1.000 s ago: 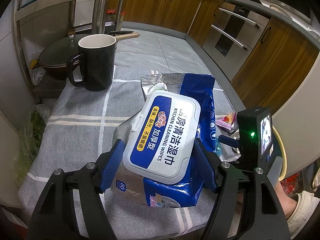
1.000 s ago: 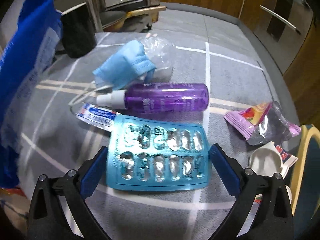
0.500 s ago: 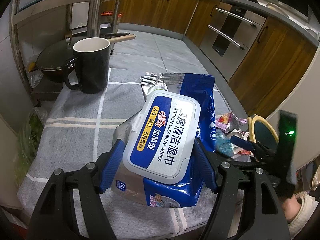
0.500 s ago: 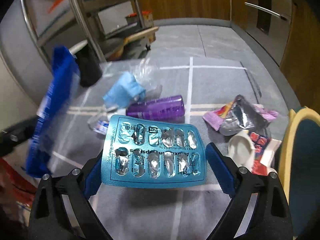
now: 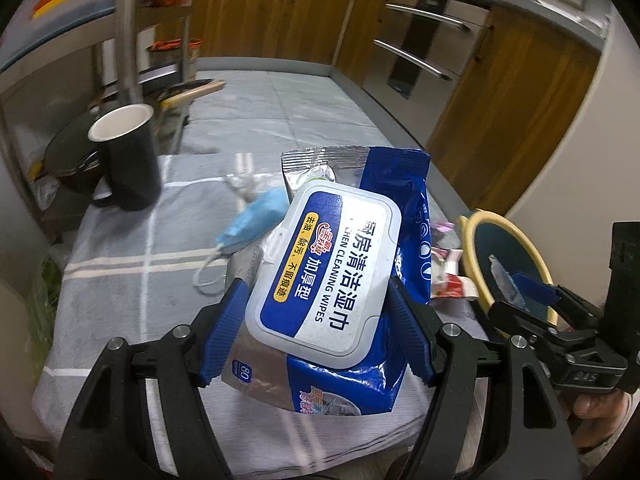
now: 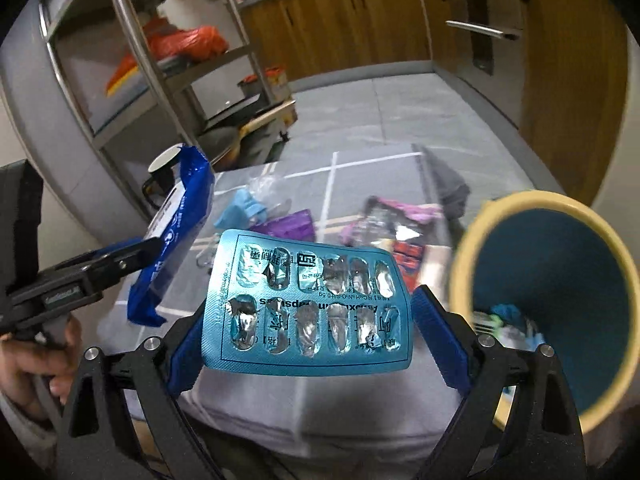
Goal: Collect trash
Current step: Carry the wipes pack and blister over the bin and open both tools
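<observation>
Blister pack (image 6: 308,304) clamped in right claw (image 6: 308,332), beside bin (image 6: 556,300).

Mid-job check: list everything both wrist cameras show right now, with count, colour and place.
wipes pack: one, blue and silver with white lid, held in the left gripper above the table
blister pack: one, teal, pockets punched out, held in the right gripper
bin: one, yellow rim, dark blue inside, at the table's right edge, scraps inside
face mask: one, light blue, on the cloth
spray bottle: one, purple, lying on the cloth
snack wrappers: a few, pink, red and silver, near the bin
mug: one, black, white inside, far left of the cloth
tablecloth: one, grey with white lines
left gripper: black, blue pads
right gripper: black, blue pads
</observation>
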{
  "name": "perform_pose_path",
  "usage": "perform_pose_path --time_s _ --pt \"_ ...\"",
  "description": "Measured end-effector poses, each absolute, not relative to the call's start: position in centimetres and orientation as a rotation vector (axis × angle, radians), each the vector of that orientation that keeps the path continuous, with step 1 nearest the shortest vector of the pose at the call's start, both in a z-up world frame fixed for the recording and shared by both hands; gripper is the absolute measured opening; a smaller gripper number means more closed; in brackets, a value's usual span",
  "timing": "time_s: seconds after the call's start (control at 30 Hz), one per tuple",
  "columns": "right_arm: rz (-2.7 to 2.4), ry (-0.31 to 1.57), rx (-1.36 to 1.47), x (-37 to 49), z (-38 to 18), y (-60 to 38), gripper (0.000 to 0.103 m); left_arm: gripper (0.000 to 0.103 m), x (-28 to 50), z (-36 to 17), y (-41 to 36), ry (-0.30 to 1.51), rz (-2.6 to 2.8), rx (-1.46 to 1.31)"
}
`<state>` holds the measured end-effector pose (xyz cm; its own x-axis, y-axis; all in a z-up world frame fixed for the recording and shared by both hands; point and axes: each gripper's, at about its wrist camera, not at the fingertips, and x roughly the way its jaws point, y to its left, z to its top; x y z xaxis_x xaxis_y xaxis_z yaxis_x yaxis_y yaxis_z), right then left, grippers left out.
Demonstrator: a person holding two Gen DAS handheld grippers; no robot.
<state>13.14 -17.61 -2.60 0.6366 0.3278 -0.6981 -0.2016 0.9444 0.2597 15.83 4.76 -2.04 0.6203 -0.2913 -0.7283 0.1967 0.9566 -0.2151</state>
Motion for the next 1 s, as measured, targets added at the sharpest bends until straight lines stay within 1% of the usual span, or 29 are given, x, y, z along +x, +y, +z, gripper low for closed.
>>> perform_pose_path --time_s 0.23,0.5,0.77,1.0 --pt "0.227 0.805 0.203 10.3 -1.8 -23.5 0.093 0.069 15.1 -1.4 0.0 0.863 -0.363 -0.058" --pt "0.146 0.796 0.257 7.9 -2.2 -29.4 0.093 0.069 14.4 -1.2 -4.9 0.884 -0.437 -0.010" --pt "0.100 0.764 0.338 6.9 -2.9 -32.8 0.093 0.069 14.3 -1.3 -9.3 0.906 -0.491 0.043" --pt "0.090 0.741 0.454 6.5 -3.7 -35.8 0.093 0.069 15.3 -2.1 -13.1 0.948 -0.542 0.035"
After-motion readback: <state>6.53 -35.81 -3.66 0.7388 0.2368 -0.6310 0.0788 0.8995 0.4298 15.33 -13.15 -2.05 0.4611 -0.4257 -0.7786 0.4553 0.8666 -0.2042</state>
